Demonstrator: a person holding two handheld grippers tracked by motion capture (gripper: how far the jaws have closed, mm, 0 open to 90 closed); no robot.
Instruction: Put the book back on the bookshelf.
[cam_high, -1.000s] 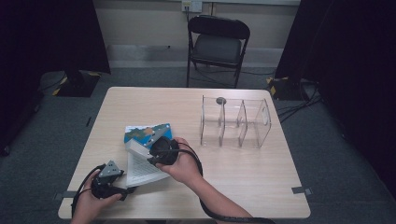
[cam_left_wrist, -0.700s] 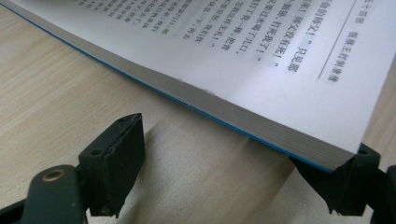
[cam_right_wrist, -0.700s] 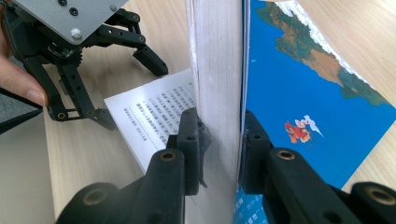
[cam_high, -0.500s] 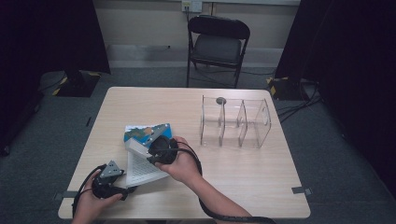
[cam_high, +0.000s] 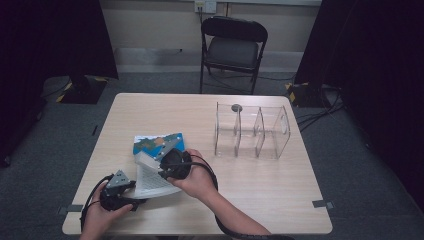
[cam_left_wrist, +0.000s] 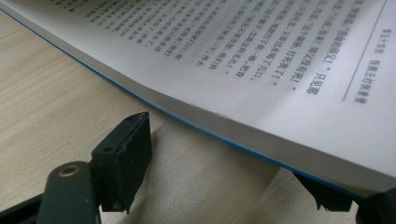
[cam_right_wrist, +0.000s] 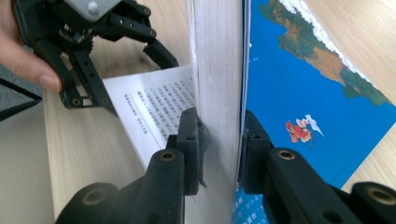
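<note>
An open book lies on the front left part of the worktop, its long axis running from the near left toward the far right. Its blue cover with a landscape picture faces up at the far end, while the printed pages spread toward the person at the near end.

The right gripper comes in from the right, its fingers pinching a thick block of pages together with the cover, one finger on the text side and one on the blue side. The block stands nearly on edge between them. The left gripper sits low at the book's near left corner; its fingers are spread, one on each side of the page block's lower edge, which overhangs them. Whether they touch the paper is hard to say from this close.

A clear rack with three upright compartments stands right of centre, well apart from the book. A small dark round thing sits on the top of its left divider; the compartments look empty, though the clear walls make that uncertain.

The worktop between book and rack is bare, as is the whole far half and the right front corner. The book's near corner lies close to the front left edge. A folding chair stands beyond the far edge.
</note>
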